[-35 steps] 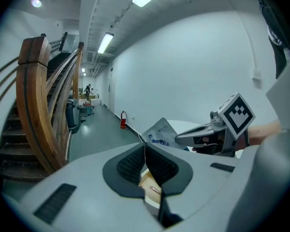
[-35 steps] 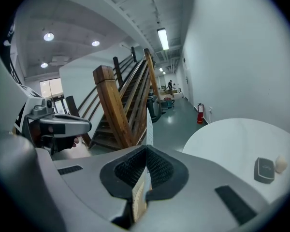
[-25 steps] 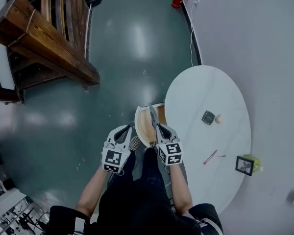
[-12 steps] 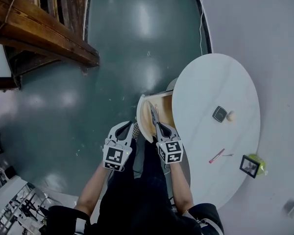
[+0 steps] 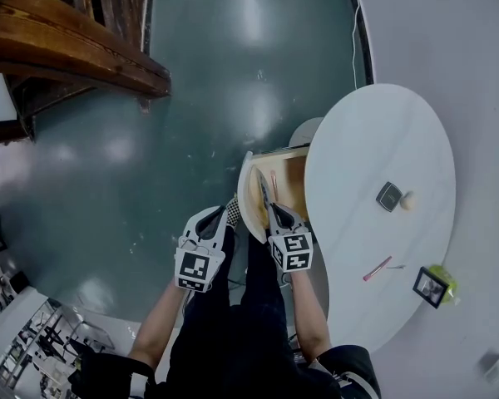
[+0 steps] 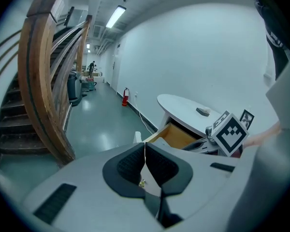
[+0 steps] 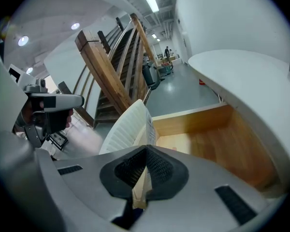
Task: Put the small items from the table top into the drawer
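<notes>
Well, my right gripper [image 7: 146, 151] is clamped on the drawer front [image 7: 128, 127], with the top edge of that thin, ribbed white panel nipped between my pads. The drawer [image 5: 287, 181] stands pulled out from under the table [image 5: 374, 131], its wooden bottom showing. My left gripper [image 6: 144, 146] has its jaws pressed together on nothing and hangs over the floor [image 5: 150, 165] beside the drawer.

The small things all lie on the table top, well apart from both grippers. There is a dark square case [image 5: 388, 195] with a cream ball [image 5: 408, 199] just beside it. A pink stick [image 5: 377, 268] lies closer to me, and a little frame [image 5: 431, 287] sits at the rim.

I judge them all light enough for one gripper each.
- **Case:** it looks flat, hard and probably slick. I would take it low, across two opposite sides.
- **Ball:** it may roll at the first touch, so I would straddle its middle and close gently. I cannot tell whether it is soft.
- **Stick:** it is thin and lies flat. I would pinch across the middle of its shaft with my pads down at the table top, or it will likely swing.
- **Frame:** it may well tip, and its face may be breakable. I would grip its upper edge and not squeeze hard.
</notes>
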{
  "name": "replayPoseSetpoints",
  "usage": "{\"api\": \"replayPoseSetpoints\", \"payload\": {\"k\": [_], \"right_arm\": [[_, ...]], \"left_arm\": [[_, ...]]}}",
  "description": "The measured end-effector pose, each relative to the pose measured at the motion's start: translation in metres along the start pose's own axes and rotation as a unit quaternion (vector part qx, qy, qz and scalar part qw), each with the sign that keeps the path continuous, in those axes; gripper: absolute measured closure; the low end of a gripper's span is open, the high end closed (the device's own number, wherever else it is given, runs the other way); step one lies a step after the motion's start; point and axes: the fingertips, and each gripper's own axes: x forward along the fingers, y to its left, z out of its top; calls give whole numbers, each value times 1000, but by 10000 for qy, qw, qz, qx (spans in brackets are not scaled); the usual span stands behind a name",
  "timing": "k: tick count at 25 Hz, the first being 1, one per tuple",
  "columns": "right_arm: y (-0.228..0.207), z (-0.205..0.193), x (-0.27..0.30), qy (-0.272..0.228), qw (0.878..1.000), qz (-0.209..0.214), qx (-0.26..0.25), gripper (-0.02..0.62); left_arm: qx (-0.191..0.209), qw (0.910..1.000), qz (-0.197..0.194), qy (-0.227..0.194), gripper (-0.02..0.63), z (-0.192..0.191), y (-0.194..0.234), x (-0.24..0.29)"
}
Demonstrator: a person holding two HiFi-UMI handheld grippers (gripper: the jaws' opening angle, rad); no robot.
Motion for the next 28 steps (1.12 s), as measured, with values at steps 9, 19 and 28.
{"api": "replayPoseSetpoints", "payload": {"k": [9,19,28], "right_arm": [[-6,-15,23,207,9998,-13,-46,566],[-14,-21,34,363,9990,-180,-203,566],[-19,-25,33,393,9988,-233,-172,566]], "left_arm": [[-95,9999,59,80,586,-14,8,6],[-135,9998,132,82,586,-17,15,8],[-122,9998,117,82,586,-18,8,6]]}}
